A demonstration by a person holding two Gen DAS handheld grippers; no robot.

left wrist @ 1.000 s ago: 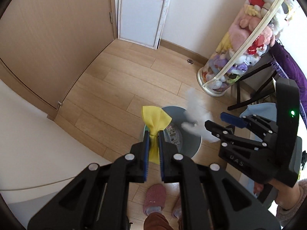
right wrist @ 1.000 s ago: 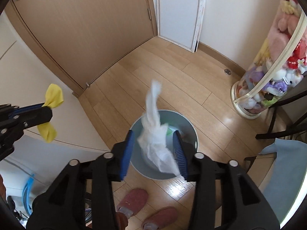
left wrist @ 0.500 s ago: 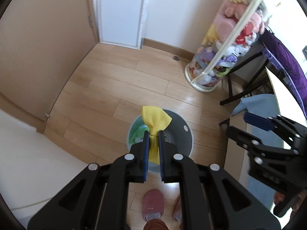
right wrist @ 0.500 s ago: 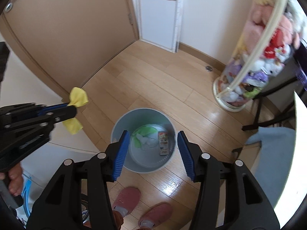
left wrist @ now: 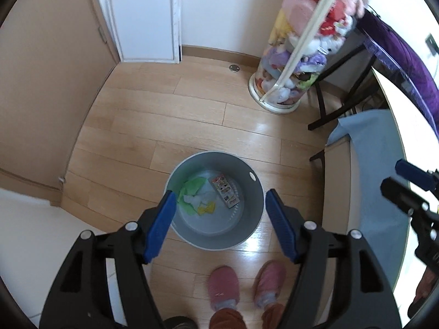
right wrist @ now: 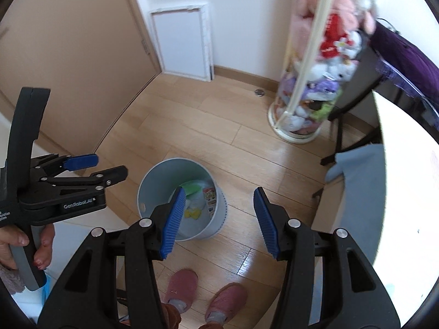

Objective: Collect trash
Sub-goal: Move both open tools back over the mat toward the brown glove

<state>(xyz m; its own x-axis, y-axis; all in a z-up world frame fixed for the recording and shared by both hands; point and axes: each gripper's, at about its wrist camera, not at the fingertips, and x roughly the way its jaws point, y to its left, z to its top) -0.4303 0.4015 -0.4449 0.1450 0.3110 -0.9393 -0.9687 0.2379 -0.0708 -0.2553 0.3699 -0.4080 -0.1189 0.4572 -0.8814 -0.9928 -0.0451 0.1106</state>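
Black left gripper [left wrist: 219, 219] with ribbed blue pads, silver screws, pink slippers [left wrist: 223, 288], rust-brown trousers

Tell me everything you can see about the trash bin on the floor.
The trash bin is a round, pale grey-blue bucket, plastic by its look, upright and open-topped on the wooden floor. One small oval hole pierces its wall near the rim. Inside lie green paper, white tissue, a yellow scrap and a small printed box. Neither gripper touches it; pink slippers stand just short of it.
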